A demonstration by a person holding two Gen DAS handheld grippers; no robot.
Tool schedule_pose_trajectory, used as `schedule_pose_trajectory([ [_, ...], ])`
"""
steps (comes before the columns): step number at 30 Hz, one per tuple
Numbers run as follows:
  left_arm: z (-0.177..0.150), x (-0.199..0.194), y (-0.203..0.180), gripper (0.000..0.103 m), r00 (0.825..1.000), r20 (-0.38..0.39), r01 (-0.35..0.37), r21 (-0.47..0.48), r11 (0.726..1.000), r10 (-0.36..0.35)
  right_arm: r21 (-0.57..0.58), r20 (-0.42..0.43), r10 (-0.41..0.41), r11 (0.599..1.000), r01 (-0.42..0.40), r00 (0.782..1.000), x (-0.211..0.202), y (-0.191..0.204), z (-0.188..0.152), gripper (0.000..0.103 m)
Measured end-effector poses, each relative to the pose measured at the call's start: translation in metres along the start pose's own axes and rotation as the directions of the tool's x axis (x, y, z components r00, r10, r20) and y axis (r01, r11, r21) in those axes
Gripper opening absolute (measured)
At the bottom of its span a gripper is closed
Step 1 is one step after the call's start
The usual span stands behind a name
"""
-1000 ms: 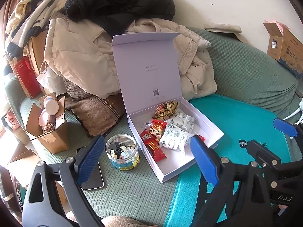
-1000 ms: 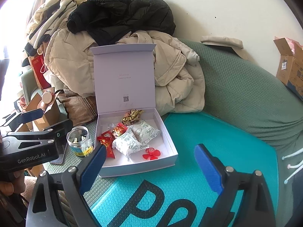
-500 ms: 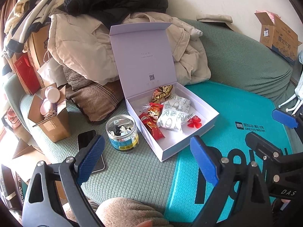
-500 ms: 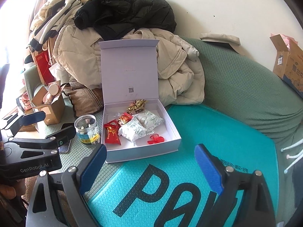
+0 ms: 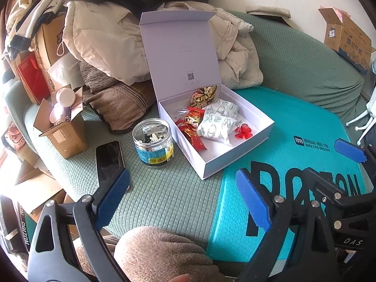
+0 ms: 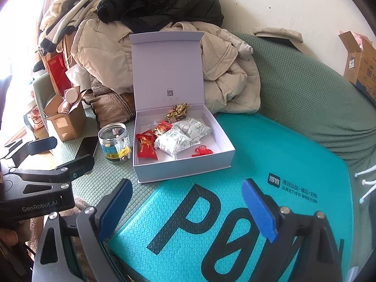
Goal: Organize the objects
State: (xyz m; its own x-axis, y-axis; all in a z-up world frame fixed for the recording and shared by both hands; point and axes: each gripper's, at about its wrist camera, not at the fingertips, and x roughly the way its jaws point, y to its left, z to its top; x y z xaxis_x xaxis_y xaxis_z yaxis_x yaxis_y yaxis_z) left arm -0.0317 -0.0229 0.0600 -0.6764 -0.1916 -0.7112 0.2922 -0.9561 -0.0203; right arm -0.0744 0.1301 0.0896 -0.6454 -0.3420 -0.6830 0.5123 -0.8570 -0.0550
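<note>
Both grippers (image 5: 182, 197) (image 6: 188, 208) wide apart, nothing held; box (image 6: 183, 168) lid up.

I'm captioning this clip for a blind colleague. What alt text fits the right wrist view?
An open white cardboard gift box with its lid up sits on a green sofa, holding red, gold and white snack packets. A clear glass jar stands left of it, and the open right hand-held gripper hovers over a teal mat.
</note>
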Motion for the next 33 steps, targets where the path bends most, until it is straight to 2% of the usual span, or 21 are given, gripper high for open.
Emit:
schedule_pose_trajectory([
  [33, -0.009, 0.011, 0.000, 0.093, 0.999, -0.048, 0.015, -0.002, 1.000, -0.015, -0.002, -0.034, 0.008, 1.000, -0.008, 0.999, 0.009, 0.002, -0.007, 0.095],
])
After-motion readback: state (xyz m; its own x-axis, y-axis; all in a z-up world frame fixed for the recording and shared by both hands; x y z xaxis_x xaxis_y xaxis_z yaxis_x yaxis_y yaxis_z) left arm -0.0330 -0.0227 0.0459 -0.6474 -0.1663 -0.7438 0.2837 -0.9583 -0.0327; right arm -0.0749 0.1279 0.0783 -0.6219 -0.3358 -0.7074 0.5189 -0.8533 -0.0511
